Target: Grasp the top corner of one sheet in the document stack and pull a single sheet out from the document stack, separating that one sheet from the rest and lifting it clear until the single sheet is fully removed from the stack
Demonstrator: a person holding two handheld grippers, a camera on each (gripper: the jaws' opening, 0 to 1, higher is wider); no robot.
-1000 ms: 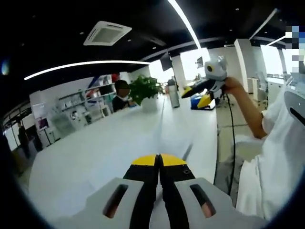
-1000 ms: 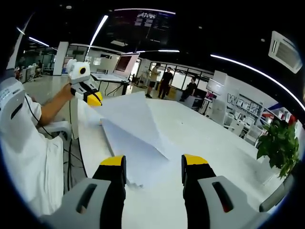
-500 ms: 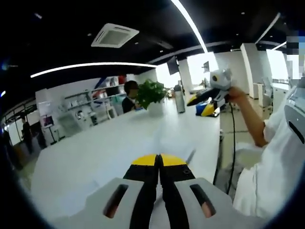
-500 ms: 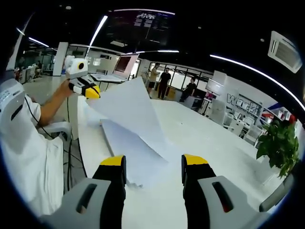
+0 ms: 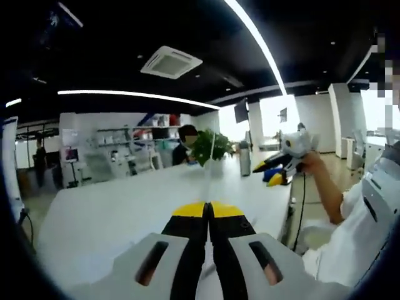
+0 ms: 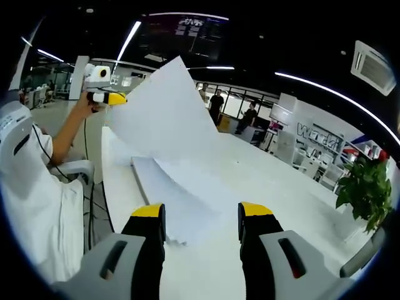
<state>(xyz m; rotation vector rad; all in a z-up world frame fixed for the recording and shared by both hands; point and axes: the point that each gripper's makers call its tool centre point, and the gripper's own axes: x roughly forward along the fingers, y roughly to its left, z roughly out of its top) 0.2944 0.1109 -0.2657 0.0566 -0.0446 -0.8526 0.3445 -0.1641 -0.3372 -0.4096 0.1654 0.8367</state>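
Looking along the left gripper (image 5: 209, 209) in the left gripper view, the jaws stand pressed together; whatever they pinch is not resolvable from here. The white bench (image 5: 119, 209) runs ahead to a potted plant (image 5: 209, 147) and a flask (image 5: 244, 156). The right gripper (image 5: 275, 172) enters from the right, held in a hand (image 5: 306, 164). Against the earlier pictures this camera now points more level and sits higher over the bench; that is camera movement, not movement of things.

In the right gripper view, the right gripper (image 6: 201, 219) has its jaws wide apart, holding nothing, poised over the near end of the stack (image 6: 181, 206) on the bench (image 6: 275, 187). The left gripper (image 6: 109, 98) holds a top corner of the sheet (image 6: 165, 122). A second ago that corner was low and the sheet lay half folded over the stack; now it is raised high and the sheet stands broad. Judgement: separation is well advanced, but the lower edge appears still in contact with the stack, so removal is incomplete.

Containers: the plant pot and flask; contents beyond the plant cannot be told.
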